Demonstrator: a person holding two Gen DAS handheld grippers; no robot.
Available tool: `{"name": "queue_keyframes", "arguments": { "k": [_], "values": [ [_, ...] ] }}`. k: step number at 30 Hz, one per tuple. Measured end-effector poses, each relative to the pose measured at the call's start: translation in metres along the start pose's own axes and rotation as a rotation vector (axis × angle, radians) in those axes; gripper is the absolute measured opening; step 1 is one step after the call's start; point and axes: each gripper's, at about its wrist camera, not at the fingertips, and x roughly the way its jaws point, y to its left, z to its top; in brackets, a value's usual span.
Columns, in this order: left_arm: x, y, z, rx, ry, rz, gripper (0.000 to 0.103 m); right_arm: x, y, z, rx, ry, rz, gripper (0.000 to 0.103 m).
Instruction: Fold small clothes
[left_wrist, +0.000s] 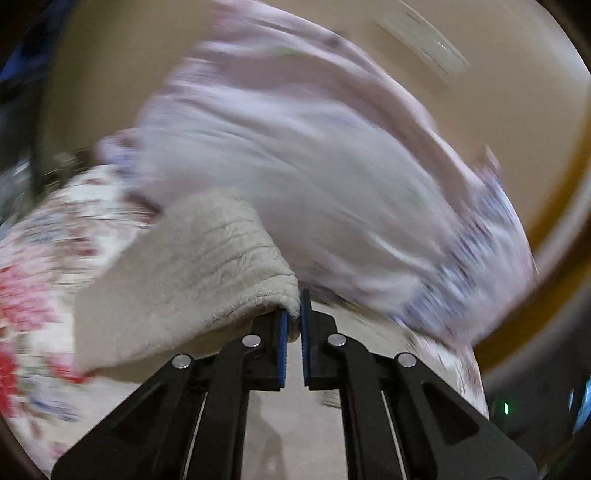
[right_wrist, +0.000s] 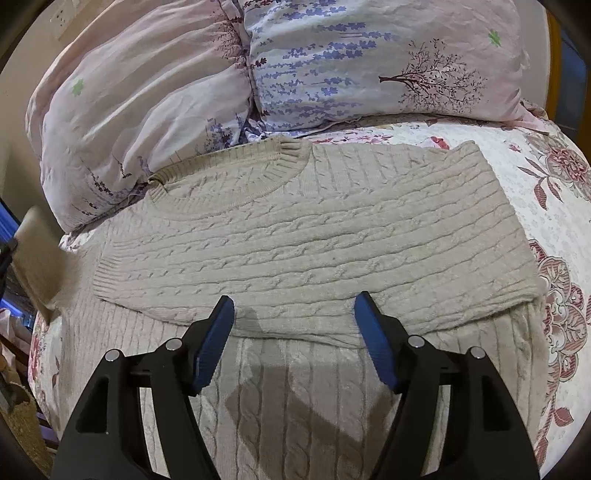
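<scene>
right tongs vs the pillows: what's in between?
Only the beige sweater, lying flat on the bed between the open right tongs and the pillows; right wrist view.

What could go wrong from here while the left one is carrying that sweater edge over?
1. The left hand-held gripper pinches only a thin bit of the beige sweater edge; the knit could slip out mid-fold.
2. The left view is motion-blurred, so a fast swing may land the fold crooked.
3. The right hand-held gripper is open above the sweater and pins nothing, so the layers may drag toward the pillow.

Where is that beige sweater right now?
In the right wrist view the sweater lies flat on the floral bedspread, just below the pillows; the left hand-held gripper pinches one edge.
</scene>
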Motion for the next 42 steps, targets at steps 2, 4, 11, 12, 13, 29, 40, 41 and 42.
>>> {"name": "queue_keyframes", "arguments": {
  "k": [2, 4, 11, 12, 13, 29, 40, 41, 42],
  "values": [
    [0.018, -0.028, -0.013, 0.070, 0.041, -0.040, 0.005, -0.001, 0.000, 0.000, 0.002, 0.001, 0.006, 0.070],
    [0.039, -0.054, -0.032, 0.131, 0.099, -0.074, 0.005, -0.002, 0.000, 0.001, 0.002, 0.002, 0.009, 0.070],
    [0.091, -0.079, -0.093, 0.195, 0.287, -0.099, 0.007, -0.008, -0.001, -0.001, 0.007, 0.009, 0.017, 0.069],
    [0.092, -0.079, -0.098, 0.199, 0.302, -0.104, 0.008, -0.010, -0.002, -0.002, 0.015, 0.008, 0.018, 0.069],
    [0.094, -0.080, -0.104, 0.205, 0.322, -0.108, 0.015, -0.012, -0.003, -0.001, 0.024, 0.005, 0.022, 0.069],
    [0.076, 0.024, -0.074, -0.346, 0.287, -0.197, 0.054, -0.024, 0.003, 0.001, 0.000, -0.015, 0.044, 0.069],
    [0.097, -0.034, -0.052, -0.243, 0.247, -0.226, 0.010, -0.028, -0.014, -0.001, 0.034, -0.028, 0.035, 0.069],
    [0.102, -0.048, -0.055, -0.203, 0.264, -0.250, 0.011, -0.028, -0.015, -0.002, 0.040, -0.027, 0.033, 0.069],
    [0.109, -0.064, -0.058, -0.159, 0.291, -0.277, 0.013, -0.028, -0.017, -0.002, 0.045, -0.025, 0.030, 0.069]
  ]
}}
